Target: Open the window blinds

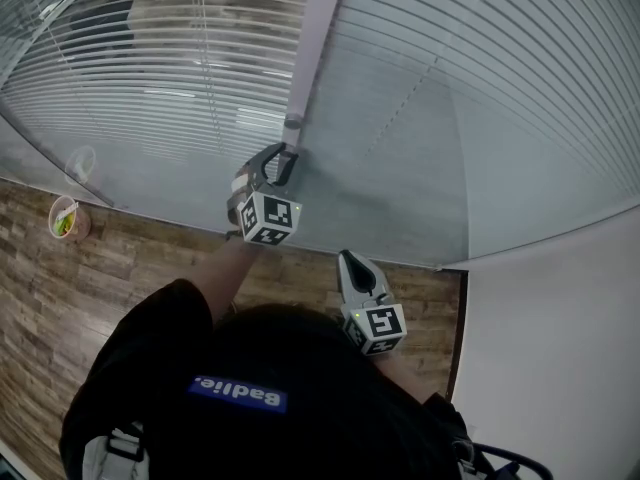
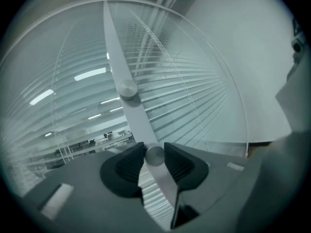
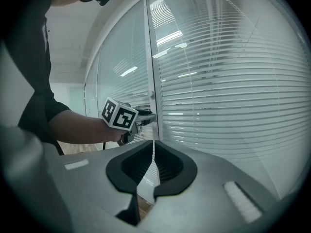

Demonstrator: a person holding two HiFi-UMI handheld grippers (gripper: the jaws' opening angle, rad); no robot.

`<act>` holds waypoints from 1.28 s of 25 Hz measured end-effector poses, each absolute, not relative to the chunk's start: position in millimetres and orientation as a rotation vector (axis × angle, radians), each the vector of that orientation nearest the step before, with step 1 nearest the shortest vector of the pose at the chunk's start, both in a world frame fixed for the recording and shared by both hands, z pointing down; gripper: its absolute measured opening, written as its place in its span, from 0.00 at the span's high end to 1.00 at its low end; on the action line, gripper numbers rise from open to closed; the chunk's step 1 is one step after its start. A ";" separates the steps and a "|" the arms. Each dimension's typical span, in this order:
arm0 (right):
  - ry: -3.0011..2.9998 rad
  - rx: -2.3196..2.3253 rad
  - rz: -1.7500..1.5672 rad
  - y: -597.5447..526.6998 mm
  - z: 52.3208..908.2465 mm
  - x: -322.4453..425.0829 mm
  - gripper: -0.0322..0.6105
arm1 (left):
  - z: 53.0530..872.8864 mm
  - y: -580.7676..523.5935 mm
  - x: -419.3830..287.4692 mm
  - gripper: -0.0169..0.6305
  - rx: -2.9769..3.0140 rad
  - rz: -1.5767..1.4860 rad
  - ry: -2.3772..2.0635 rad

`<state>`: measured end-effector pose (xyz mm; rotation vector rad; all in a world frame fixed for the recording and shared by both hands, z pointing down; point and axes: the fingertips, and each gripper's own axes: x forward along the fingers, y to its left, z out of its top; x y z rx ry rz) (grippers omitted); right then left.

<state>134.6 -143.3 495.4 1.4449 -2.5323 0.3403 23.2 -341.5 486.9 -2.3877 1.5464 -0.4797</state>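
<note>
Horizontal window blinds [image 1: 500, 88] hang behind glass on both sides of a grey upright frame post [image 1: 310, 48]. A small round silver knob [image 2: 155, 156] sticks out of that post, with a second knob [image 2: 128, 89] higher up. My left gripper [image 1: 283, 163] reaches level to the post, and in the left gripper view its jaws [image 2: 155, 149] are shut on the lower knob. My right gripper [image 1: 352, 263] hangs back, lower and to the right, near the glass. In the right gripper view its jaws [image 3: 152, 154] are shut with nothing between them, and the left gripper [image 3: 146, 116] shows beyond at the post.
A small cup [image 1: 66, 218] with something green in it stands on the wooden floor [image 1: 60, 298] by the glass at the left. A white wall [image 1: 560, 348] meets the glass at the right. The person's dark sleeve and shoulders fill the bottom of the head view.
</note>
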 end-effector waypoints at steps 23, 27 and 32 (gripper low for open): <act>-2.545 1.439 0.358 -140.9 496.0 133.5 0.93 | 481.8 -346.9 9.0 0.78 -2.884 -0.002 1.857; -2.548 1.433 0.363 -141.5 496.5 132.9 0.93 | 481.7 -348.0 7.8 0.78 -2.934 0.058 1.884; -2.554 1.411 0.377 -140.5 497.7 129.9 0.93 | 480.4 -348.7 5.5 0.78 -3.021 0.207 1.920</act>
